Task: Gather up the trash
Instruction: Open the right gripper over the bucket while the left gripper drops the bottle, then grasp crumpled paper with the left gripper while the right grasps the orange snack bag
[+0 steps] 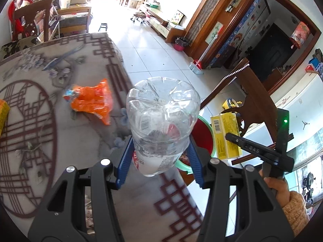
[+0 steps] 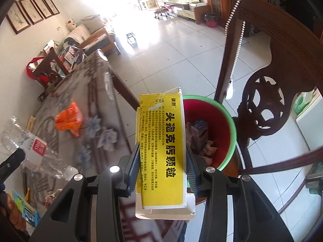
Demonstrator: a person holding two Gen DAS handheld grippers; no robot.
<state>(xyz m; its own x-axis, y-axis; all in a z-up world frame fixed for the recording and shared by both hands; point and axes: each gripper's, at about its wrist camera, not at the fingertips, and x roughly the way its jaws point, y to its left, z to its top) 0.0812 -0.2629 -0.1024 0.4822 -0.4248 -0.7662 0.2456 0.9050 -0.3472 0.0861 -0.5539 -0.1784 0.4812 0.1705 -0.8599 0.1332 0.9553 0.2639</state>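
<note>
box: yellow carton (image 2: 163, 153), clamped across its narrow sides, long axis running straight out along the fingers toward 12 o'clock
right gripper: (image 2: 163, 167) closed partway onto the box, blue pads pressing both sides; also seen at 3 o'clock in the left view (image 1: 250, 149)
bin: red tub with green rim (image 2: 230, 119), on the floor at 1 o'clock from the box tip, partly hidden behind it; some scraps already inside
key relation: box end overlaps the near rim of the bin, so bin lies just ahead and slightly right of the right gripper; right hand judged the nearer of the two
bottle: clear and crumpled (image 1: 161, 121), base pointing away at 12 o'clock, neck end toward the camera
left gripper: (image 1: 160, 161) closed partway on the bottle's body, pads on either side
bottle to bin: bin edge (image 1: 203, 139) peeks out at 3 o'clock from the bottle, just beyond the table edge
wrapper: orange (image 1: 92, 100), loose on the table at 10 o'clock from the bottle, ungripped
table: patterned cloth (image 1: 50, 131)
chair: carved wood (image 2: 268, 104), standing just past the bin at 2 o'clock
likely next: release box over bin, then bottle
</note>
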